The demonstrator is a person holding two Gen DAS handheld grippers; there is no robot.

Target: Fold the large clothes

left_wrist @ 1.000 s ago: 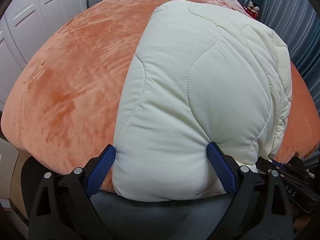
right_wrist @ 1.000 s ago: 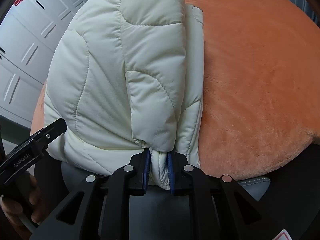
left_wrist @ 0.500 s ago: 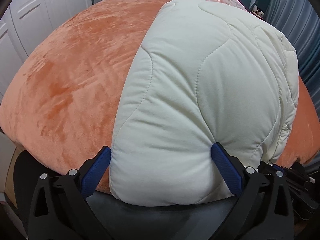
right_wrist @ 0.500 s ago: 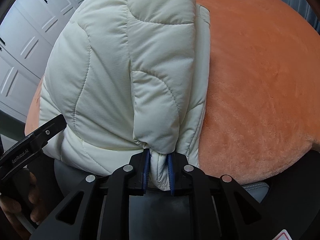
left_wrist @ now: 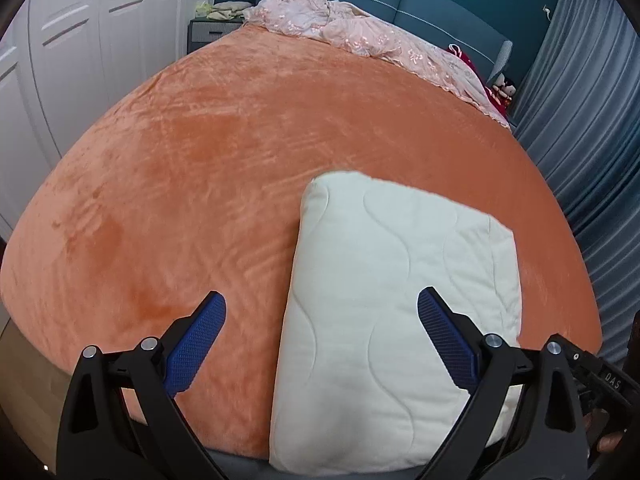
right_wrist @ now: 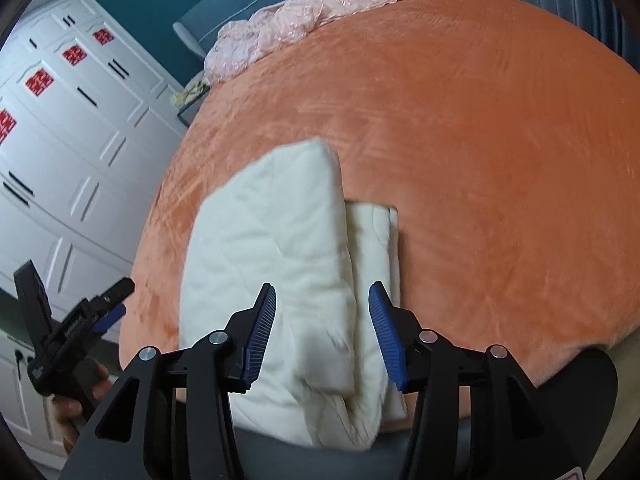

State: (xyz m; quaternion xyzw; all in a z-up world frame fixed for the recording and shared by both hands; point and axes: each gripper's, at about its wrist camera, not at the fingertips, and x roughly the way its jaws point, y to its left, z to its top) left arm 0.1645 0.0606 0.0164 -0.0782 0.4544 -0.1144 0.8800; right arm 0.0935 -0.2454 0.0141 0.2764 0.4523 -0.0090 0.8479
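A cream quilted jacket [left_wrist: 400, 312] lies folded into a thick rectangle at the near edge of the orange bed [left_wrist: 240, 160]. My left gripper [left_wrist: 320, 336] hovers above it, open wide, its blue pads clear of the fabric. In the right wrist view the same jacket [right_wrist: 288, 248] shows a narrower folded layer along its right side. My right gripper [right_wrist: 322, 332] hangs over the jacket's near end with its jaws opening and no cloth pinched between the pads. The left gripper [right_wrist: 108, 312] also appears at the left, held by a hand.
Crumpled pink bedding [left_wrist: 360, 28] lies at the head of the bed by a teal headboard [left_wrist: 440, 4]. White wardrobe doors [right_wrist: 60, 140] stand on the left. Grey-blue curtains [left_wrist: 580, 120] hang on the right. A nightstand [left_wrist: 212, 28] sits beside the headboard.
Both grippers have risen and pulled back from the jacket. The right gripper, shut on a jacket fold before, has let it go. The jacket now lies lower and smaller in both views.
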